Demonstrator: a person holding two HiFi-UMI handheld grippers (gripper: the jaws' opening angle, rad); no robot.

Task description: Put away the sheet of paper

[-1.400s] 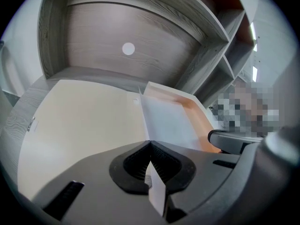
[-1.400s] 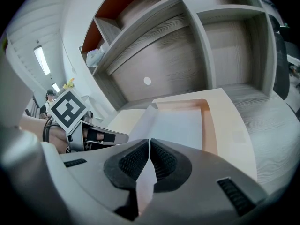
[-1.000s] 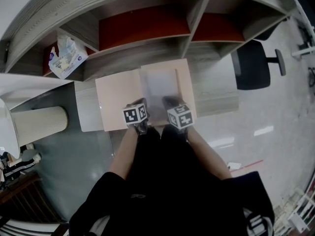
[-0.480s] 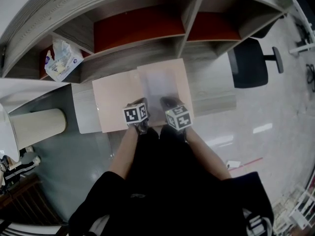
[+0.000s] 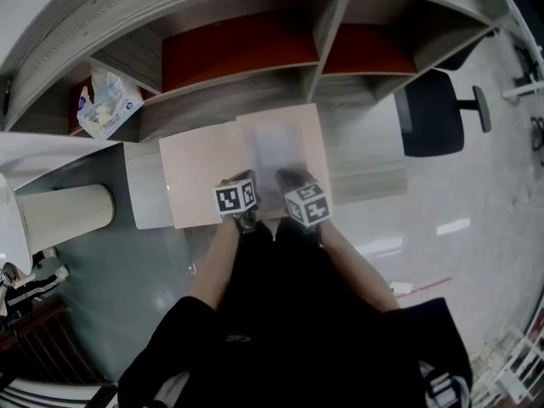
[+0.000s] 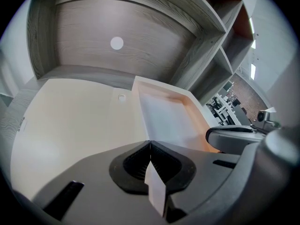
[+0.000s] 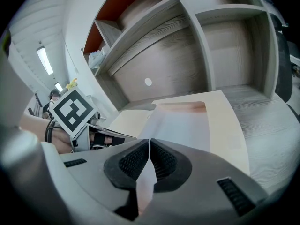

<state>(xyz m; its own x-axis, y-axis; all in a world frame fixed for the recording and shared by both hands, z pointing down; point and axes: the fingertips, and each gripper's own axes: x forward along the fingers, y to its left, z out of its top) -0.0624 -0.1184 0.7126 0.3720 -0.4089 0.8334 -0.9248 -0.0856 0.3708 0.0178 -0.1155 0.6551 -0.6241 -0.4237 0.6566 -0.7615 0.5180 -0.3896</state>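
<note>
Two hand-held grippers, left (image 6: 150, 143), right (image 7: 149, 140); one paper sheet (image 5: 276, 147); one folder (image 5: 202, 172); one chair (image 5: 433, 113); one bag (image 5: 106, 104).

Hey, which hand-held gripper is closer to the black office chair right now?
Right. The right hand-held gripper is on the chair's side of the open folder, pinching the paper sheet. The left hand-held gripper pinches the same sheet just beyond it, farther from the chair.

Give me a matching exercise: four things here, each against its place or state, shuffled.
Things:
1. sheet of paper
2. folder
3. tissue pack
4. office chair

Places or states:
A. on the floor, right of the desk
B. on a shelf, far left
C. lying open on the desk
D. pinched by the left tool and right tool

Pairs: 1-D, 2-C, 3-B, 4-A.
</note>
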